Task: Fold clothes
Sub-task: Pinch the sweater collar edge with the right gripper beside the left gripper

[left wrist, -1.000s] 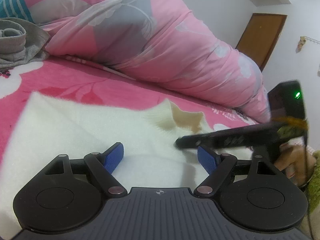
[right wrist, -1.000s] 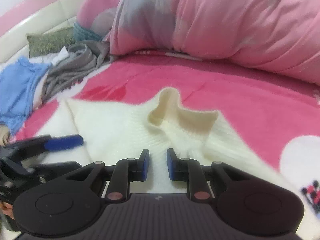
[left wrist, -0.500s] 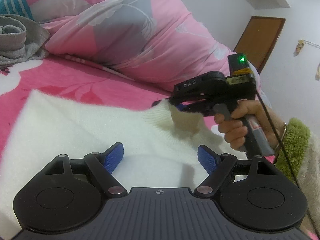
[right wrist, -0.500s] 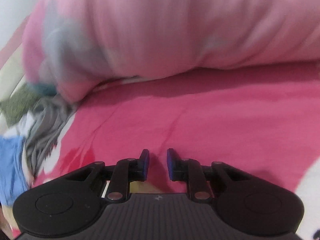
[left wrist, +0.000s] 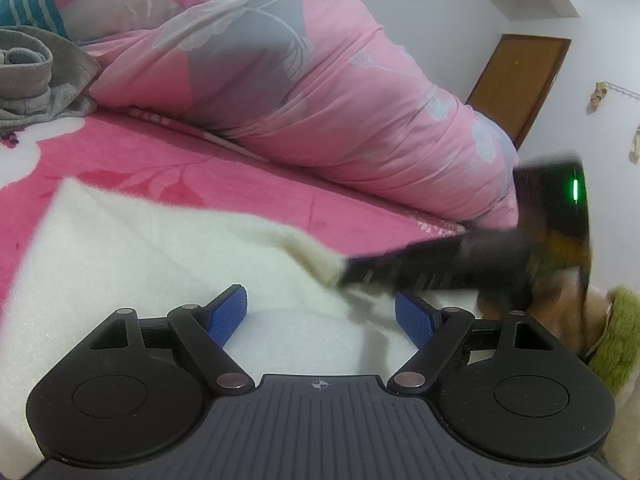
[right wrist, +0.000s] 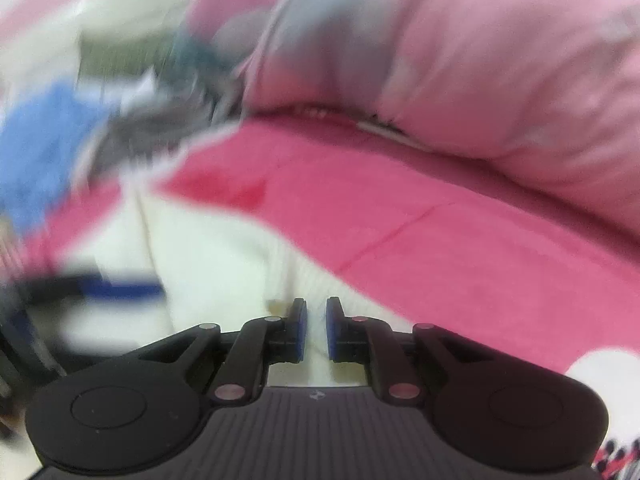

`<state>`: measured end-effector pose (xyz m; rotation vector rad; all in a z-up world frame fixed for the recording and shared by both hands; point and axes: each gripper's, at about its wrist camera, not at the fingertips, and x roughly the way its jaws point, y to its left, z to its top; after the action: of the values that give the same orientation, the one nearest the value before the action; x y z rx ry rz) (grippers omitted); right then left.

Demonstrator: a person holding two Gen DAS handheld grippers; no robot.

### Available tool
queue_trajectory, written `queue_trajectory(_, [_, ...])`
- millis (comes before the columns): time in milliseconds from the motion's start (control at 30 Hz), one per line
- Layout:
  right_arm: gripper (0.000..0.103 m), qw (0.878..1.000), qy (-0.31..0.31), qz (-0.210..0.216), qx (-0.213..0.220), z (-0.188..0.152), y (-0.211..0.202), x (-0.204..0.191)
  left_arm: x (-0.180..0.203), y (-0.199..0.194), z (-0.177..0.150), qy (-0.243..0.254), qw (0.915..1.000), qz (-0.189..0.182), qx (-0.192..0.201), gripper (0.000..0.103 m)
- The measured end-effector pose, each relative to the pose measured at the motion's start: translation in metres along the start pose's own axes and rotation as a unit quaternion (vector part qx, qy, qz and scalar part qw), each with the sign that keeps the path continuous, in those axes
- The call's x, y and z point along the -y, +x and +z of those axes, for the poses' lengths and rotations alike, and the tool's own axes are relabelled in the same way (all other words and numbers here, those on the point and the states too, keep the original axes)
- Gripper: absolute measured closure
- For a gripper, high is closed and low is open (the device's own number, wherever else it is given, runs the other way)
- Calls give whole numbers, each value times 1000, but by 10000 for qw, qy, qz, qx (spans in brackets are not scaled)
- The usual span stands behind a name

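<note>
Since the 0.5 s frame, the right gripper [right wrist: 316,328] had dropped from beside the collar back to the cream sweater [left wrist: 132,264], jaws nearly closed on a fold of knit. Left gripper [left wrist: 320,316] hovered over the sweater w/ jaws wide open, nothing between them. Sweater lay flat on the pink bed sheet [left wrist: 168,160]. Obstructions: pink duvet [left wrist: 320,92] bunched behind; grey garment [left wrist: 28,80] at left; blue cloth [right wrist: 36,152] in right wrist view, blurred. Wood door [left wrist: 520,84] beyond. No legible text.
</note>
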<state>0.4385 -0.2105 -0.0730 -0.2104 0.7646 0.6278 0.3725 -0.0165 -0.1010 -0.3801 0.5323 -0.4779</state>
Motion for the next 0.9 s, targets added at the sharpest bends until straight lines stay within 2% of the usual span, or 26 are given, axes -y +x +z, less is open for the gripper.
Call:
queue_trajectory(67, [92, 9996, -178, -152, 182, -11, -2, -6, -1, -1, 0, -29, 10000, -25, 4, 21])
queue_trajectory(167, [92, 9995, 40, -123, 282, -15, -8, -2, -3, -1, 1, -102, 9999, -69, 17, 21])
queue_trajectory(433, [92, 9993, 247, -257, 103, -29, -40, -7, -4, 0, 0, -133, 9999, -85, 43, 21])
queue_trajectory(567, [92, 9929, 967, -380, 572, -15, -53, 21, -4, 0, 0, -134, 9999, -86, 58, 21])
queue_trajectory(733, [92, 9749, 1858, -526, 1112, 2, -68, 56, -7, 0, -1, -182, 9997, -139, 79, 21])
queue_trajectory(767, [92, 9730, 2005, -527, 1014, 3, -60, 62, -7, 0, -1, -193, 9997, -147, 83, 21])
queue_trajectory(900, [92, 9760, 1879, -532, 969, -10, -54, 55, -8, 0, -1, -219, 9996, -171, 91, 21])
